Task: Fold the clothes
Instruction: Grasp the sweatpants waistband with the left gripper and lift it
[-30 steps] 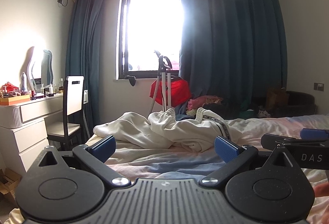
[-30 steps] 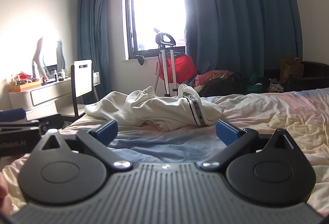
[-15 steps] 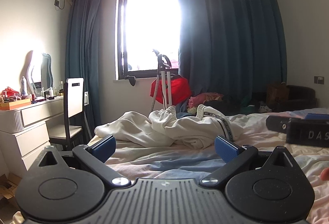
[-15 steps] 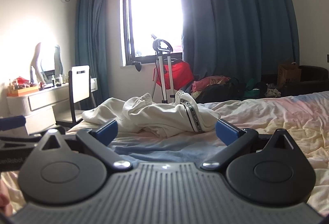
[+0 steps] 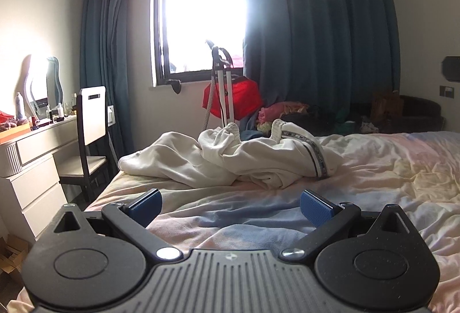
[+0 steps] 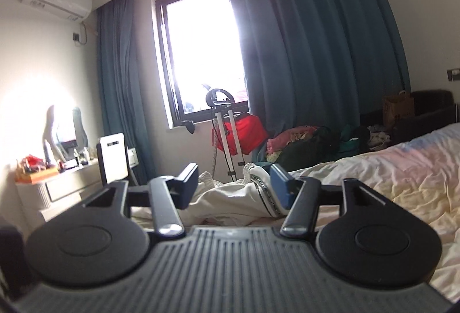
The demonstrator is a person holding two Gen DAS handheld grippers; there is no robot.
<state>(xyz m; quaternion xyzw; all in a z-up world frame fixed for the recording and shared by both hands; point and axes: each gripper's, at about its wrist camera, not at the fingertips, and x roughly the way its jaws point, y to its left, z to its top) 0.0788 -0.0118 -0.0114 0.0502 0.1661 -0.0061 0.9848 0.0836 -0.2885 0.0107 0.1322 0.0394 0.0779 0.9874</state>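
A crumpled white garment with a dark patterned side stripe lies in a heap on the bed, near its far edge. My left gripper is open and empty, low over the sheet, well short of the heap. My right gripper is open and empty, tilted upward; the white garment shows between its blue pads, beyond them. Neither gripper touches the cloth.
A white dresser with bottles and a mirror stands at the left, with a chair beside the bed. A garment steamer and a red bag stand under the window. A clothes pile lies beyond the bed.
My right gripper has risen, tilted up and narrowed its opening. The right gripper has left the left wrist view's right edge. The left view has shifted a little.
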